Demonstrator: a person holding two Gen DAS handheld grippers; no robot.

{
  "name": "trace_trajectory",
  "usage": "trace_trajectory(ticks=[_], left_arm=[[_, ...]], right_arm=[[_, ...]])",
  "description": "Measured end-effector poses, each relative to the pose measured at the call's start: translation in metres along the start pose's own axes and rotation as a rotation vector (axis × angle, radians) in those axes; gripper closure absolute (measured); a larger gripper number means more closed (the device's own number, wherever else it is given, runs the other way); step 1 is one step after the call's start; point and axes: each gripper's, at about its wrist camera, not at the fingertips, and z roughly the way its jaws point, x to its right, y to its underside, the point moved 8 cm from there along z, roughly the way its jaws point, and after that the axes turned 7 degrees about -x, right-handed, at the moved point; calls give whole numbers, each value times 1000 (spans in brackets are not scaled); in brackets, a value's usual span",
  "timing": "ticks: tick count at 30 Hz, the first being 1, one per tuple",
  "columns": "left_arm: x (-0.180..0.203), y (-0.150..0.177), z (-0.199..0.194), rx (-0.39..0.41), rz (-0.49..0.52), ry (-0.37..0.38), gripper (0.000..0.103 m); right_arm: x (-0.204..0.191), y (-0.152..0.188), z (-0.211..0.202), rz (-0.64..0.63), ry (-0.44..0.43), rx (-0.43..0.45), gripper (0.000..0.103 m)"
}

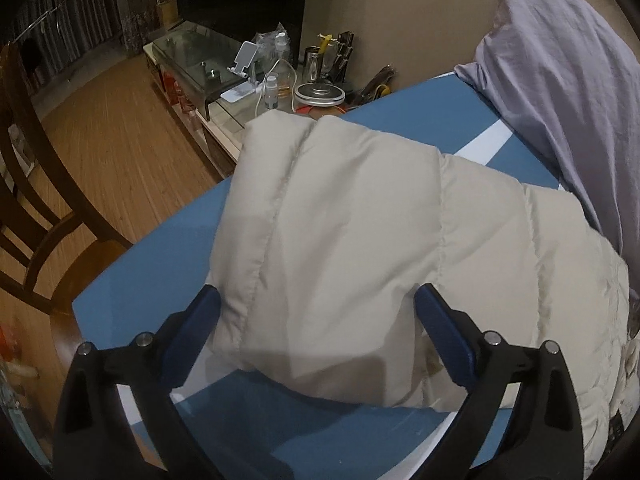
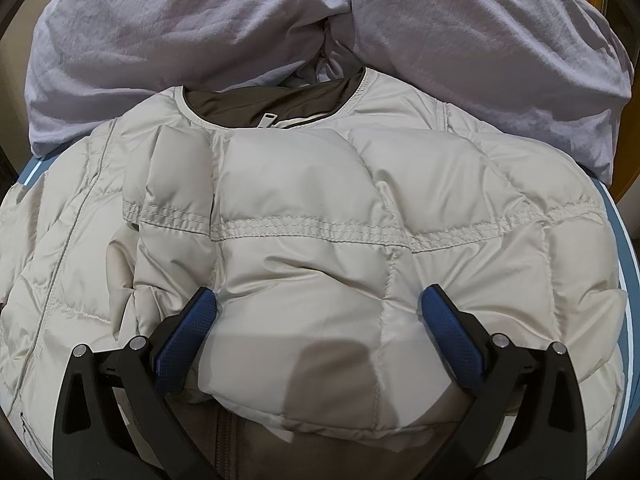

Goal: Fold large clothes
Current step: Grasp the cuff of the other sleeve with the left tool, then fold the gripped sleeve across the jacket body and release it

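Note:
A cream quilted puffer jacket (image 1: 360,240) lies folded on the blue table (image 1: 152,280). In the right wrist view the jacket (image 2: 320,208) shows its neckline with brown lining and a zipper pull at the top. My left gripper (image 1: 316,304) is open, its blue fingers (image 1: 192,332) spread on either side of a padded fold at the jacket's near edge. My right gripper (image 2: 318,304) is open too, its fingers (image 2: 448,332) straddling a puffy folded section. Neither is closed on the fabric.
A lilac garment (image 2: 200,40) is bunched beyond the jacket, and it also shows at the right in the left wrist view (image 1: 560,80). A wooden chair (image 1: 36,200) stands left of the table. A glass cabinet (image 1: 192,64) with bottles and jars stands behind.

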Motion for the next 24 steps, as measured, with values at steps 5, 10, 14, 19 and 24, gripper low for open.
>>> trace_trajectory(ticks=[5, 10, 14, 19, 24], left_arm=[[3, 3, -1, 23, 15, -13, 22], [4, 3, -4, 50, -5, 23, 63], [10, 2, -7, 51, -19, 84, 81], [26, 1, -22, 81, -9, 105, 87], [56, -6, -54, 159, 70, 130, 87]], right_arm=[[0, 0, 0, 0, 0, 0, 1], [0, 0, 0, 0, 0, 0, 1], [-1, 0, 0, 0, -2, -1, 1], [-1, 1, 0, 0, -4, -4, 1], [-2, 0, -1, -5, -15, -16, 1]])
